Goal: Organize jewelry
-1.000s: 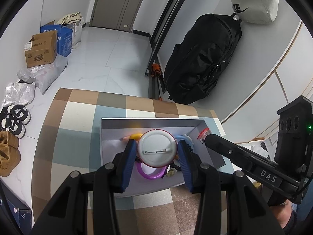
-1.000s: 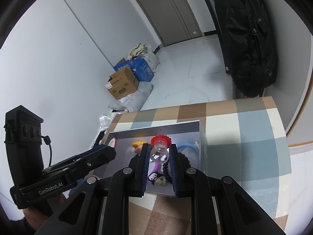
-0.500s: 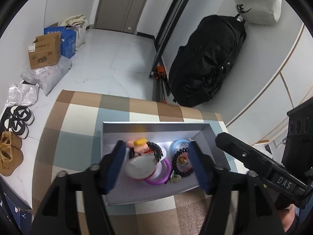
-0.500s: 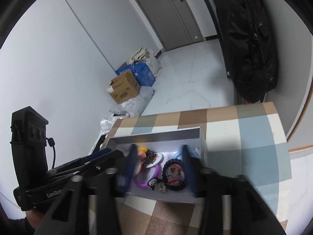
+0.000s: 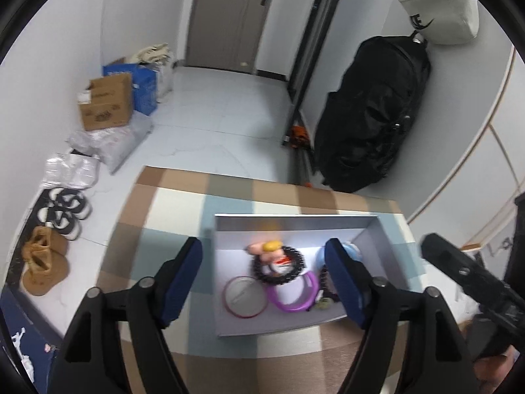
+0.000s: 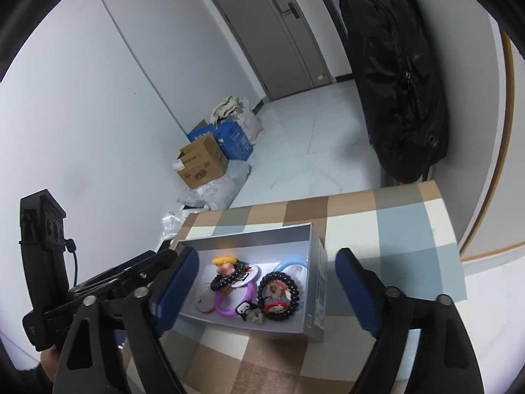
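A grey open box [image 5: 295,221] [image 6: 316,262] stands on the checked tablecloth. In it lie a round pin badge [image 5: 244,297] [image 6: 205,297], a purple ring bracelet [image 5: 292,294] [image 6: 229,308], a black bead bracelet [image 5: 279,266] [image 6: 229,277], a yellow-haired figure [image 5: 267,249] [image 6: 224,264], a second bead bracelet around a picture charm [image 6: 279,295], a blue ring [image 6: 292,262] and a small penguin charm [image 6: 244,308]. My left gripper [image 5: 262,279] is open and empty above the box's near side. My right gripper [image 6: 267,290] is open and empty above the box.
The table [image 5: 157,216] ends close beyond the box. On the floor are cardboard and blue boxes [image 5: 108,105], plastic bags, shoes [image 5: 62,210] and a black bag [image 5: 370,115] against the wall. Each gripper shows at the edge of the other's view.
The left gripper opened and the pin badge now lies in the box. The right gripper opened and let go its small red-topped piece. Both grippers have drawn back and up.
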Motion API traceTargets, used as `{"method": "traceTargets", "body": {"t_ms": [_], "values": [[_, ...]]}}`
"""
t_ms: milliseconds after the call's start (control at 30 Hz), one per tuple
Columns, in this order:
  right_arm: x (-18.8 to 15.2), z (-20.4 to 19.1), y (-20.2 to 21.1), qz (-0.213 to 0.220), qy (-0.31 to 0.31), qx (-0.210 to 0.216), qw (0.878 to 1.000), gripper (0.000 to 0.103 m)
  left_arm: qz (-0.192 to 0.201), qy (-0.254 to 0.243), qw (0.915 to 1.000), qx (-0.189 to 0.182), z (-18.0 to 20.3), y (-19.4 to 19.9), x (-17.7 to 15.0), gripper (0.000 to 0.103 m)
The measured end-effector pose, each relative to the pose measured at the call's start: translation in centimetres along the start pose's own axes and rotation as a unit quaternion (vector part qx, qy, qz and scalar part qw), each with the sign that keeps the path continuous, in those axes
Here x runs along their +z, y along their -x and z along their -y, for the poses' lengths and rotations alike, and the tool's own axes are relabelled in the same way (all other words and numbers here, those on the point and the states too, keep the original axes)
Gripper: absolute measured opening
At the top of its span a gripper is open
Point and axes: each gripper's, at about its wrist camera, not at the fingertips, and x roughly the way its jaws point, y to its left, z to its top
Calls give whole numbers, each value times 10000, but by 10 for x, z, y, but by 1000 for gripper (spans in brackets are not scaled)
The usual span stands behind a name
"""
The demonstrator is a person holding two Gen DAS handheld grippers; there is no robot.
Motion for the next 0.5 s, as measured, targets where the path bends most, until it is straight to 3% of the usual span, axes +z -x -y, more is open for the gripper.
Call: {"method": "traceTargets", "body": {"t_ms": [100,300,500], "values": [[-5,-1,8,92,-13,13,10000,99,79,44,9999,70,-3,6,-4,74],[-12,-5,23,310,125,-15,9994,103,301,-22,9994,183,-2,25,-10,82],[-20,-12,39,478,273,-102,9984,103,591,-113,9981,154,-1,47,-14,83]]}}
